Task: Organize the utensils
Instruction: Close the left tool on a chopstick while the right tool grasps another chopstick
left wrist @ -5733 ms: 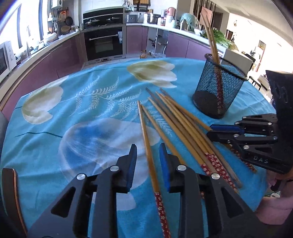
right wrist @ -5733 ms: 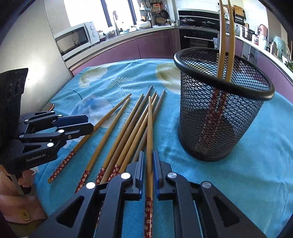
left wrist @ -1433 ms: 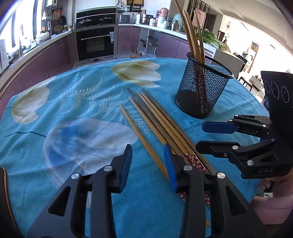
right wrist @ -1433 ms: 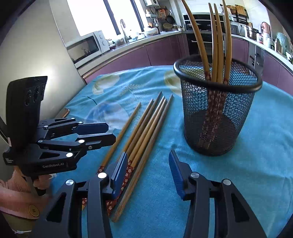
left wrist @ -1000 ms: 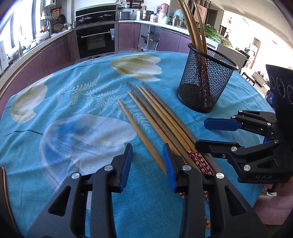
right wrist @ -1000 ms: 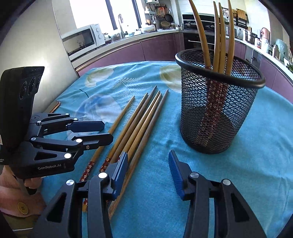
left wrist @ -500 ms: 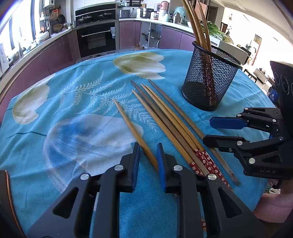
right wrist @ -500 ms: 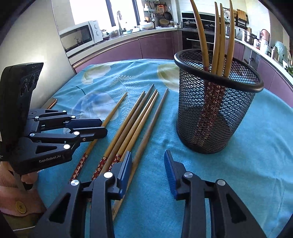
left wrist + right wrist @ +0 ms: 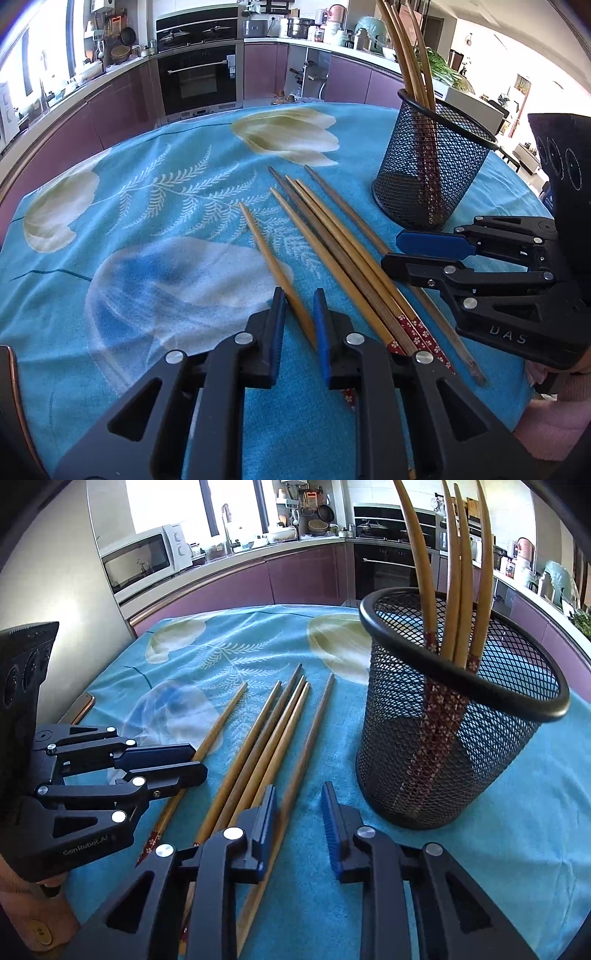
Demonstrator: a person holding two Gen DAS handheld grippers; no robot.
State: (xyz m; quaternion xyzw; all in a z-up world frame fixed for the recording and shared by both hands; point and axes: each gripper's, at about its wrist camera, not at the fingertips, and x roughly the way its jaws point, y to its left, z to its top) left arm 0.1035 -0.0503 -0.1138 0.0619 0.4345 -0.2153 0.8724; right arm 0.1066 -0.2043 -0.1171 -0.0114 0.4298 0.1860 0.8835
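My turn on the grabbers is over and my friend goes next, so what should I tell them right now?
Left gripper: jaws have just been closing, and are now shut on the lone chopstick, which lies on the tablecloth.
Right gripper: jaws have just been closing but are open, with the dark chopstick between them, beside one pad.
Done: four chopsticks stand in the mesh cup.
Left: five lie on the cloth, these two plus three side by side. Probably lift both gripped ones into the cup, then fetch the three.
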